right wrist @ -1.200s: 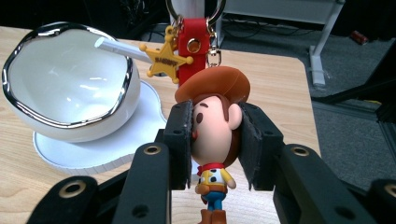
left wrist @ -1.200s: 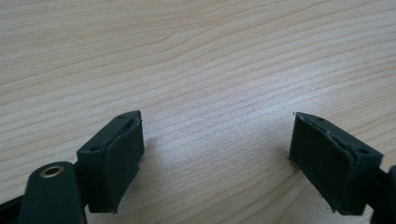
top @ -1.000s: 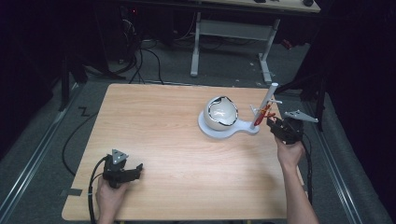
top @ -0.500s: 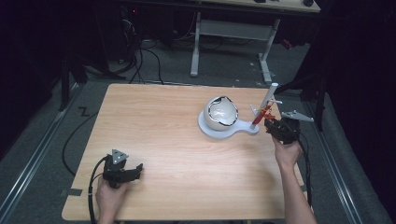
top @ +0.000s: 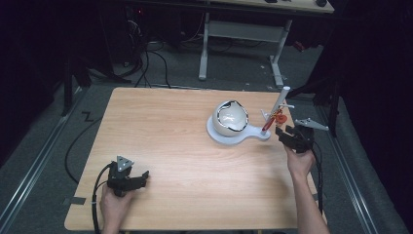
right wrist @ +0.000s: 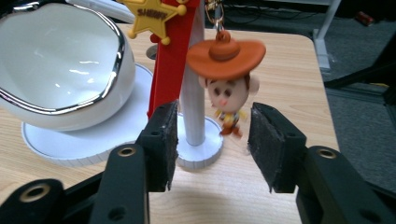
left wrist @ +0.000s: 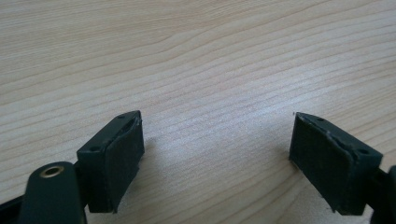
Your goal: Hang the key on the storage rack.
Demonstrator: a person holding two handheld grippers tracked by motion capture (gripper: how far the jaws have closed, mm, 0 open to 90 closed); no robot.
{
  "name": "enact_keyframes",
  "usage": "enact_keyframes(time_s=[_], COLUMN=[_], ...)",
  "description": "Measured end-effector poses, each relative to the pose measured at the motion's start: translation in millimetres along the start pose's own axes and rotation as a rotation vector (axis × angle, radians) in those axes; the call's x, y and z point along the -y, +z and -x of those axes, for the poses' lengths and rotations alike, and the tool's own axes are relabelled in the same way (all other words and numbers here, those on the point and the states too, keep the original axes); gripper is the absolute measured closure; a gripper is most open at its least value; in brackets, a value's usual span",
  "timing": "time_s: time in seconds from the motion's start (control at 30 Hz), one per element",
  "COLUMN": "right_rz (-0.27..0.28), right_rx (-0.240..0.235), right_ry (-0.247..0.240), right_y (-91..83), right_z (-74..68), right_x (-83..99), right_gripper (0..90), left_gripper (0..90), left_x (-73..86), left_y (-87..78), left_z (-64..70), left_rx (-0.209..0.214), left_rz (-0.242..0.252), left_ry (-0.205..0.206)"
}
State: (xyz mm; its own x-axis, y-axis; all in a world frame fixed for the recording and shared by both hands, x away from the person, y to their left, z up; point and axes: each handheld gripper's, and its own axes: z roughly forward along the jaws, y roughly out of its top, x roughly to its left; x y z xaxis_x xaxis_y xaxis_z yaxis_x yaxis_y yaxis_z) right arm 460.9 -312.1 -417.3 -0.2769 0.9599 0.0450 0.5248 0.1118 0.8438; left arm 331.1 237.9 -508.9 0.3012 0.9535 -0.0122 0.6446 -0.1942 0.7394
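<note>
A white stand has a round base (top: 220,139) and a slim post (top: 280,100) at the table's right side. A glossy white bowl-shaped shell (top: 230,118) with a chrome rim (right wrist: 100,93) sits on the base. From the post (right wrist: 194,107) hang a small cowboy figure charm (right wrist: 226,79) and a red strap (right wrist: 170,56) with a yellow sheriff star (right wrist: 152,14). My right gripper (right wrist: 212,140) is open, level with the charm, whose lower body hangs just beyond the pads. My right gripper (top: 283,134) is just right of the post. My left gripper (top: 142,179) rests open on bare wood (left wrist: 217,154) at the front left.
The wooden table (top: 165,131) stretches wide between the two grippers. Its right edge (top: 311,161) runs close beside my right hand. Behind the table stand a white desk frame (top: 243,34) and loose cables (top: 146,58) on the grey floor.
My right gripper has edged slightly left toward the post and the charm. My left gripper has stayed where it was.
</note>
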Motion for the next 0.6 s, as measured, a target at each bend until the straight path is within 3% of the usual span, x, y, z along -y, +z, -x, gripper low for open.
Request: enact_keyframes(time_s=[0.6], right_rz=[0.059], right_rx=[-0.03], right_ry=[-0.012], right_y=[-25.7], right_z=[-7.6], right_x=[9.8], right_gripper=[50.2], left_gripper=[18.4], left_x=[0.0], left_y=[0.0], left_z=[0.0], left_rx=[-0.001], left_rz=[0.0], left_ry=[0.0])
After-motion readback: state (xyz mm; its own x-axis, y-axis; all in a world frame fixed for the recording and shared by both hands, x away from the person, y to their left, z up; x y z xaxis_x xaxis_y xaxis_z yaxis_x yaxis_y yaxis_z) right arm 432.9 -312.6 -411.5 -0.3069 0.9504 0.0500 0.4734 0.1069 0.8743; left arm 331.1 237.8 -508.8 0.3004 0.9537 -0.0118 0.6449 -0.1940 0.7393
